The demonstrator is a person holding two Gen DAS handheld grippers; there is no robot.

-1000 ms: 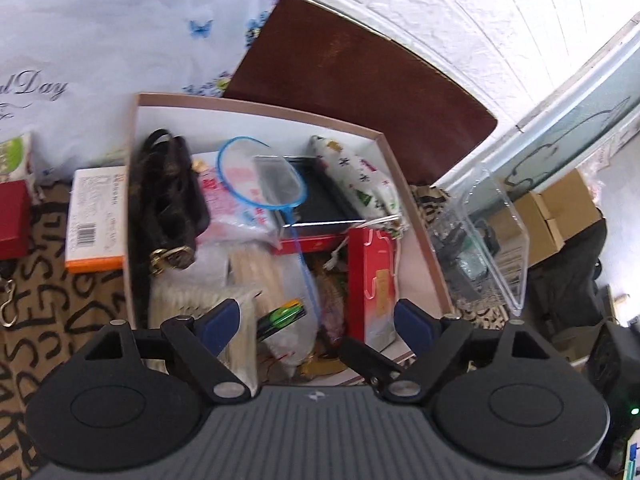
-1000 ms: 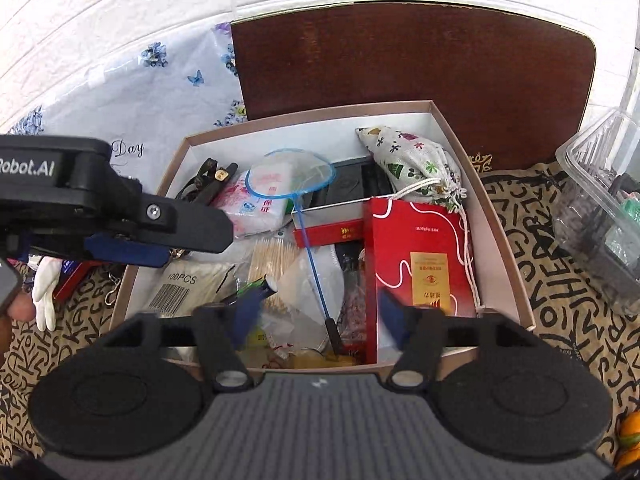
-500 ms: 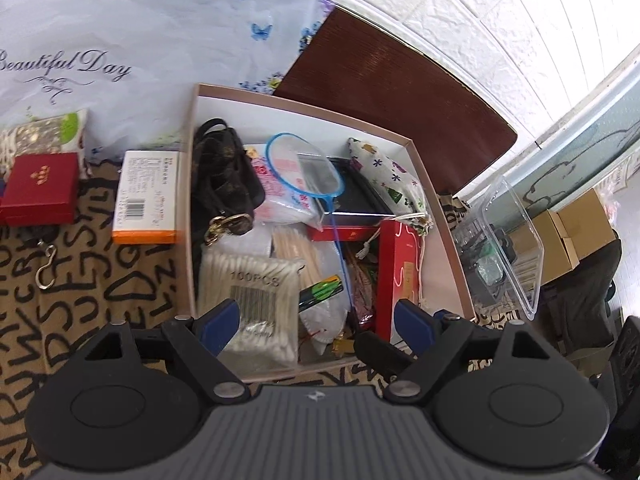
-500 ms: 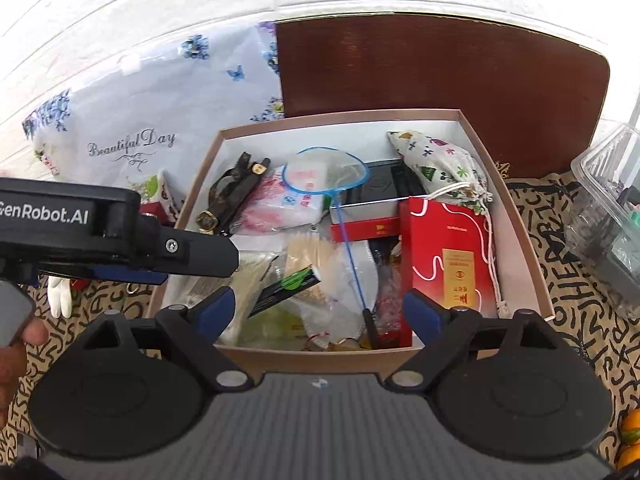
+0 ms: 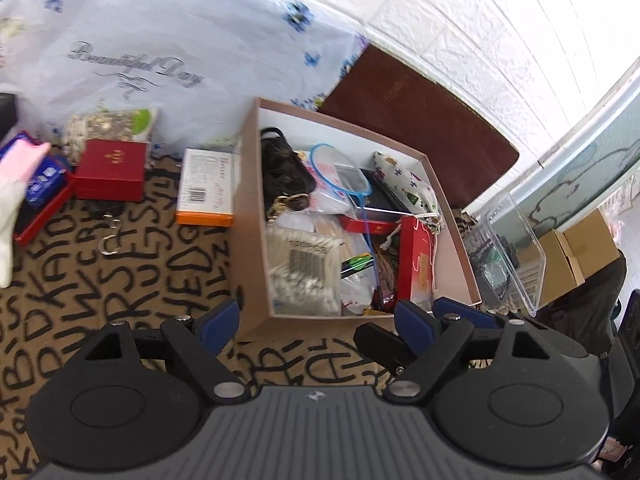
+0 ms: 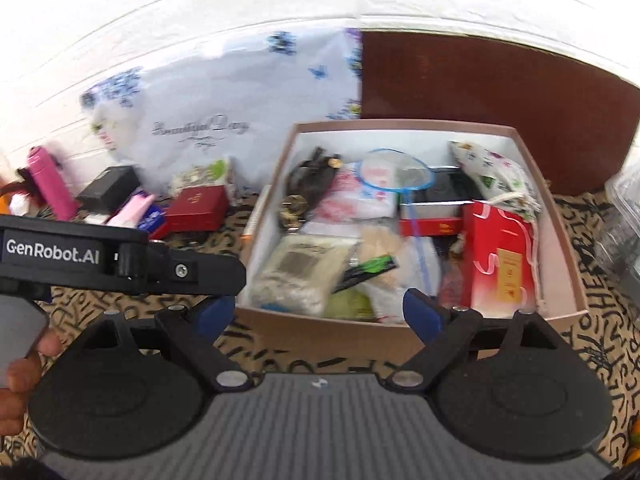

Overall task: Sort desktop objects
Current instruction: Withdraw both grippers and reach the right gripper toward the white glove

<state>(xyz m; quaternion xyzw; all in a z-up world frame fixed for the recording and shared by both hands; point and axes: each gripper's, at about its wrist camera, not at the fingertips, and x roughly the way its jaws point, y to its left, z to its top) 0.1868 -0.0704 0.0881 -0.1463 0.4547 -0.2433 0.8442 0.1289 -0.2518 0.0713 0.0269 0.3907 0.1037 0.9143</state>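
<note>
A white brick-pattern wall (image 5: 460,20) stands at the far side. A dark brown board (image 6: 500,92) leans against it. Cardboard boxes (image 5: 576,248) sit off the table's far right.

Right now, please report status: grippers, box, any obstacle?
Left gripper open, empty. Right gripper open, empty. Cardboard box packed full, blue net on top. Nothing in the way.

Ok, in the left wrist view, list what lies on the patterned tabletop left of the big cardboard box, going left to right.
Blue box in a red tray → metal hook → dark red gift box → white and orange carton → the cardboard box itself.
</note>
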